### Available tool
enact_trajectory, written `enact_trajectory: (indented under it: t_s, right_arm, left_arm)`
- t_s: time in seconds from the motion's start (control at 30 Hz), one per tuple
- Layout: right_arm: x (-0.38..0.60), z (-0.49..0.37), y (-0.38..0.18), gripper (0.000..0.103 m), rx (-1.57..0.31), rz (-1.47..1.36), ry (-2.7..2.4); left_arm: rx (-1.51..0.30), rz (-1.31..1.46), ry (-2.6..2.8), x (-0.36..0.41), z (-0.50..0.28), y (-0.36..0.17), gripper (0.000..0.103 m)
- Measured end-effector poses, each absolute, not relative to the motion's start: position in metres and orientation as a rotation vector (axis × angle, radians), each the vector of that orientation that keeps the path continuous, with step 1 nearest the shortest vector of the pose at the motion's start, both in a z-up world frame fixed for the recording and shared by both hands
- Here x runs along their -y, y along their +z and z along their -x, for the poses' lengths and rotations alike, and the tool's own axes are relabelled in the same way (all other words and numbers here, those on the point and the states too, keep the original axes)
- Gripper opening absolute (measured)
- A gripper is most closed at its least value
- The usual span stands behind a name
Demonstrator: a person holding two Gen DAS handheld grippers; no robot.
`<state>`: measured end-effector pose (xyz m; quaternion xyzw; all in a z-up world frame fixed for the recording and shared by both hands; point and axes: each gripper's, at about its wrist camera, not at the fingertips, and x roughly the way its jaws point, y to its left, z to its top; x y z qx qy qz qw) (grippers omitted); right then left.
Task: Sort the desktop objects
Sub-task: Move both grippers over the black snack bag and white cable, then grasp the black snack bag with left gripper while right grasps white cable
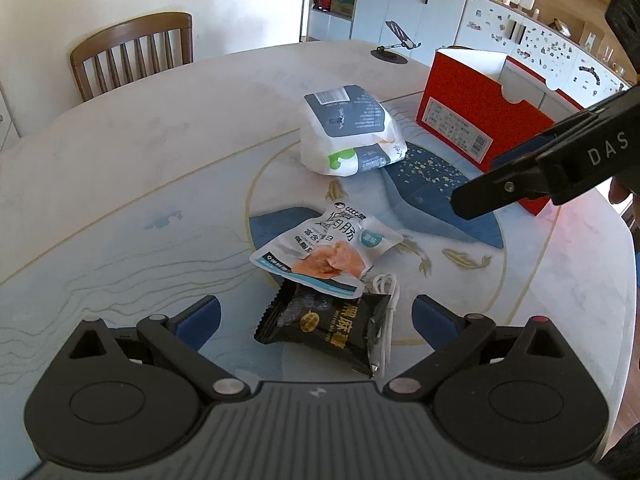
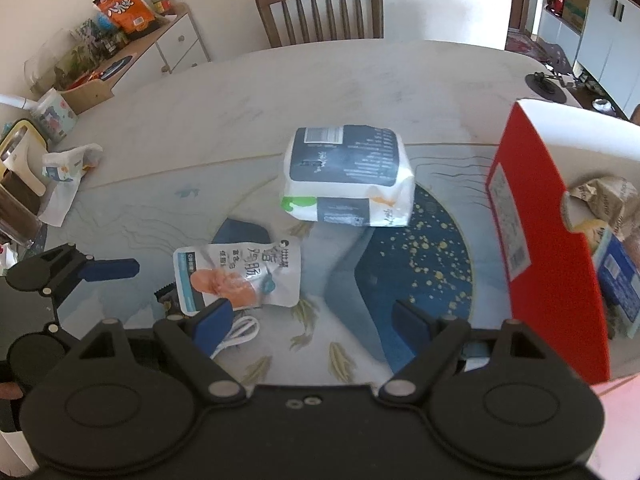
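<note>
Three packets are counted on the marble-patterned desk (image 1: pixel 120 168): one white-and-grey tissue pack (image 1: pixel 350 130), one white chicken-sausage pouch (image 1: pixel 324 250), one black crinkled snack wrapper (image 1: pixel 324 322). One red cardboard box (image 1: pixel 476 120) is seen. Both the left tool (image 1: pixel 316 320) and the right tool (image 2: pixel 310 320) are held wide, empty.

You see a wooden chair (image 2: pixel 320 10) at twelve o'clock, phone stand (image 1: pixel 394 42) at one, cluttered sideboard (image 2: pixel 132 52) at ten.

Two downward wrist views, shared table (image 1: pixel 120 184)
</note>
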<state>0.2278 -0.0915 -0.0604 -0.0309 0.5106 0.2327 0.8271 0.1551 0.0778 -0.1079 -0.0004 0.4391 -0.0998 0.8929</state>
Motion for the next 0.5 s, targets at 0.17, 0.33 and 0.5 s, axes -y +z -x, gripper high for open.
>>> enact_trajectory:
  t_s: [0.17, 0.33, 0.5]
  right_arm:
    - [0.086, -0.233, -0.065, 0.086, -1.098, 0.074, 0.502]
    - [0.08, -0.237, -0.069, 0.086, -1.109, 0.078, 0.507]
    - [0.075, -0.238, -0.075, 0.086, -1.127, 0.076, 0.515]
  left_arm:
    - [-0.911, -0.021, -0.214, -0.078, -0.159, -0.113, 0.1]
    - [-0.928, -0.02, -0.208, -0.081, -0.164, -0.12, 0.094]
    - [-0.93, -0.028, -0.226, -0.082, -0.167, -0.124, 0.093]
